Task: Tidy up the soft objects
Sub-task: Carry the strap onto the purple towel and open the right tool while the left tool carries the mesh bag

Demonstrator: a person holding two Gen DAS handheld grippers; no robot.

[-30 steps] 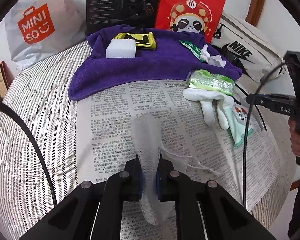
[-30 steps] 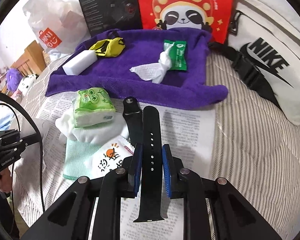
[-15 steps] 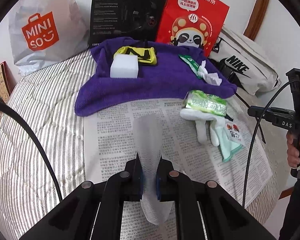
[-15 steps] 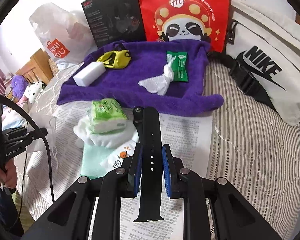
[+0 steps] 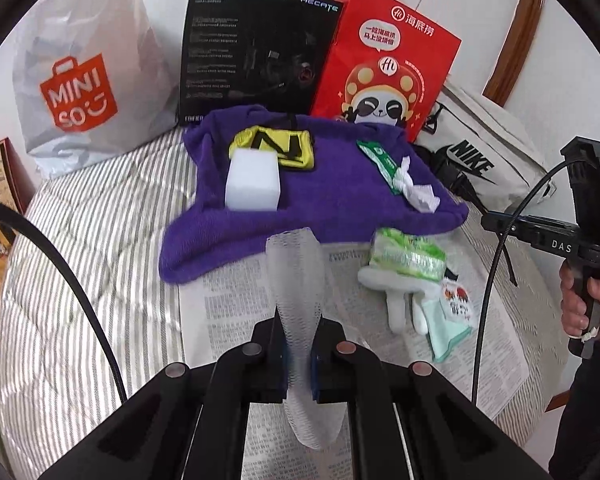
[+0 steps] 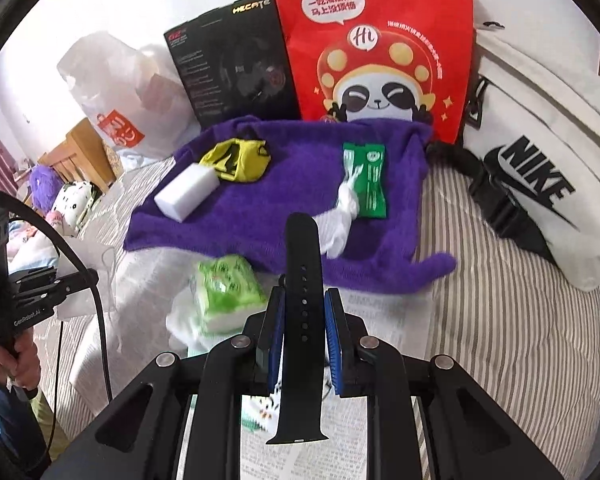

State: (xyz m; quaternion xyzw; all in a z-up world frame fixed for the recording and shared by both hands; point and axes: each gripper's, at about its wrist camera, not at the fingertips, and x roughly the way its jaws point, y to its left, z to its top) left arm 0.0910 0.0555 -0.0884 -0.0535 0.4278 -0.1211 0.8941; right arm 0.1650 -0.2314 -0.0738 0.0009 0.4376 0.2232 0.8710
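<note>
Left gripper (image 5: 298,354) clamped on a white mesh sleeve (image 5: 298,280), standing upright between the pads over spread newspaper (image 5: 236,300). Beyond it, a purple towel (image 5: 340,200) carrying a white sponge block (image 5: 253,180), a yellow-and-black pouch (image 5: 284,145) and a green wet-wipe packet (image 5: 380,160) with a crumpled white wipe (image 5: 418,194). On the right, a green tissue pack (image 5: 408,256) atop a white glove (image 5: 396,292). Behind, a Miniso bag (image 5: 80,92), a black Hecate box (image 5: 252,56), a red panda bag (image 5: 384,64), a Nike bag (image 5: 484,148). At far right, a hand (image 5: 588,300) gripping the right gripper (image 5: 548,236).
</note>
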